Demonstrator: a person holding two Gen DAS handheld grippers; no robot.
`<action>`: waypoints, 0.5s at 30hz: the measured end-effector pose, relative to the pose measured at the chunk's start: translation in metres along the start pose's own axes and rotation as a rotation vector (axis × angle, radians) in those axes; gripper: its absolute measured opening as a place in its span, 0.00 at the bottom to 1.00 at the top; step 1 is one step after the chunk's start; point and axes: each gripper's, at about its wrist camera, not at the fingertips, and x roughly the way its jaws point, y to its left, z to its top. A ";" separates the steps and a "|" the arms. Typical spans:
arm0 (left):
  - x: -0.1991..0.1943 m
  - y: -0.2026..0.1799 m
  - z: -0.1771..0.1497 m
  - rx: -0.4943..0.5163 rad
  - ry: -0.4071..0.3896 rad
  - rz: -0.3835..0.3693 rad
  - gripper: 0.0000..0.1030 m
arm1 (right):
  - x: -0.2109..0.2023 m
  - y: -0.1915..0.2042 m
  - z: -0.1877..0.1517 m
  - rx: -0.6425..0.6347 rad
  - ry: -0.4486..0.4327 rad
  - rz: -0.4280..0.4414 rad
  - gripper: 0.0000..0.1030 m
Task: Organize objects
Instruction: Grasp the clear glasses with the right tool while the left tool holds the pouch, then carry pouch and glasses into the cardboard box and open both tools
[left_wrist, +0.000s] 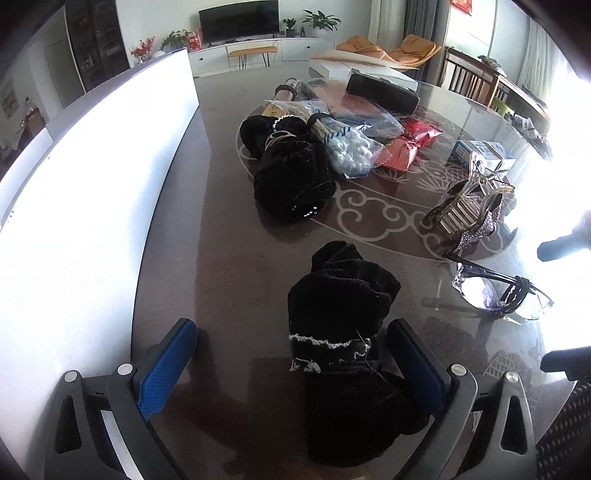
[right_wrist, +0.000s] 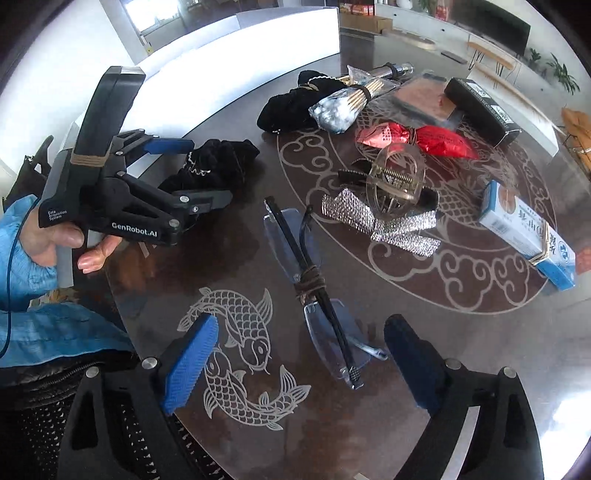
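My left gripper is open, its blue pads on either side of a rolled black velvet pouch lying on the dark table; it also shows in the right wrist view, beside the same pouch. My right gripper is open, low over the table, with folded glasses tied by a cord lying between its fingers. The glasses show in the left wrist view at the right.
A white box wall lines the left. More black pouches, a bag of cotton balls, red packets, a hair claw on a glittery bow, a blue-white box and a black box lie on the table.
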 end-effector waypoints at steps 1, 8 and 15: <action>0.000 -0.001 0.002 0.019 0.007 -0.001 1.00 | 0.002 0.005 0.004 -0.025 -0.003 -0.028 0.89; -0.013 -0.007 0.006 0.100 -0.022 -0.045 0.35 | 0.028 0.004 0.025 -0.023 0.088 -0.016 0.37; -0.049 -0.004 -0.013 0.019 -0.071 -0.178 0.34 | -0.014 -0.011 -0.008 0.149 0.030 -0.026 0.12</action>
